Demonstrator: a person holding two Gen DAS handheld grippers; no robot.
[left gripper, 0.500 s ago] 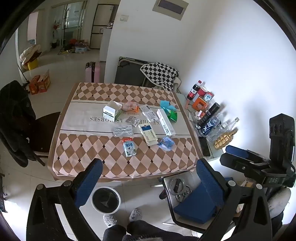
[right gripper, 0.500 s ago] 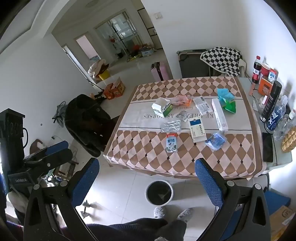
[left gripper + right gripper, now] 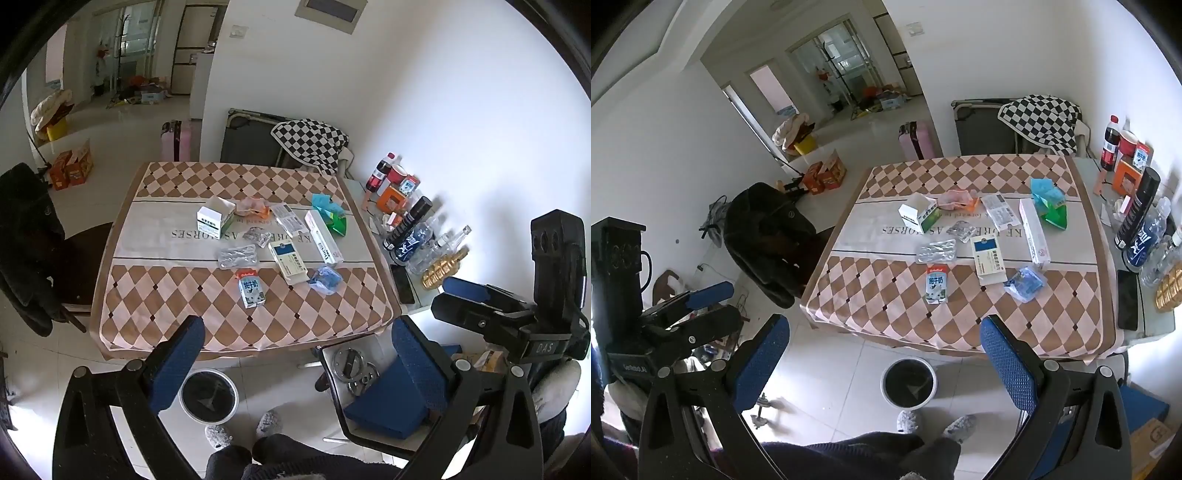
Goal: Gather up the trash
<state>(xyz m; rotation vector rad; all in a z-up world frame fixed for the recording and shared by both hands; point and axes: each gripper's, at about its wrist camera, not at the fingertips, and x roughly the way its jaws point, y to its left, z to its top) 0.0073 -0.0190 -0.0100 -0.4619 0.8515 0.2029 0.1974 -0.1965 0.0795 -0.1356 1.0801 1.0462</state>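
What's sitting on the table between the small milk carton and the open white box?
A silver blister pack lies between the milk carton and the white box, clearest in the right wrist view.

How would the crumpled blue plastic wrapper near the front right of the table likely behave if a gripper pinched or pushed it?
The blue wrapper looks like thin, crumpled film, so it would probably squash flat between the fingers rather than resist. It looks very light and would likely slide across the tablecloth if pushed. Its glossy surface suggests that a shallow pinch could slip off.
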